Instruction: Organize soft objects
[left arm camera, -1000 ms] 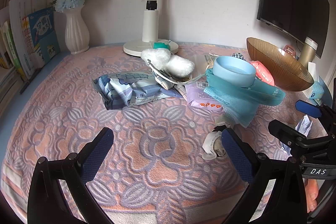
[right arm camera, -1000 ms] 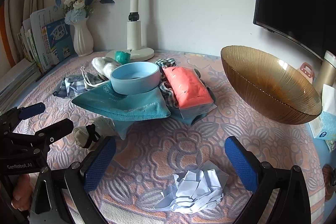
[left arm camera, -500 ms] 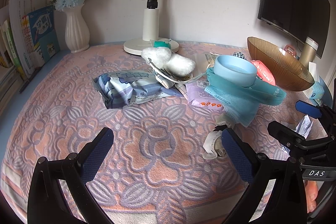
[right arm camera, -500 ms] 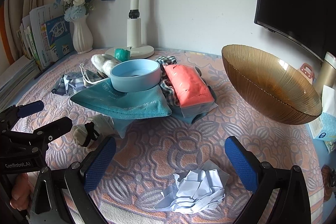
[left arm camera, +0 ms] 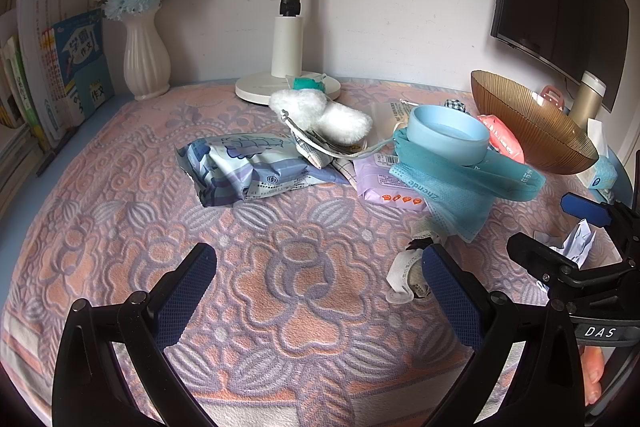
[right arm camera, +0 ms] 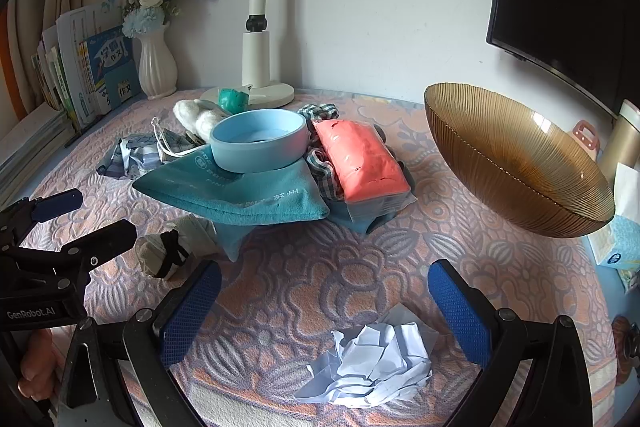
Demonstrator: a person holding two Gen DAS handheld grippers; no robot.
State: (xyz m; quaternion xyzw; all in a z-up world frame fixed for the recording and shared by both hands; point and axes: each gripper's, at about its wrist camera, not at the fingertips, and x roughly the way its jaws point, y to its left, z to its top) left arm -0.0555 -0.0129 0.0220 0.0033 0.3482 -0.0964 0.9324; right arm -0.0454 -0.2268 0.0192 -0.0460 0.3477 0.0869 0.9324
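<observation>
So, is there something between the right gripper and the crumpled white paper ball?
Nothing visible does. The right gripper is open, and the crumpled white paper ball lies on bare tablecloth just below its fingers.

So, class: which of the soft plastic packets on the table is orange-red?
The packet lying right of the blue bowl; the others are blue-patterned and lilac.

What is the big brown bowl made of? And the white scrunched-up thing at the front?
The brown bowl looks like amber glass, maybe clear plastic: it is see-through, shiny, with fine ribs. The scrunched-up thing looks like plain matte paper: sharp creases and stiff folded edges.
</observation>
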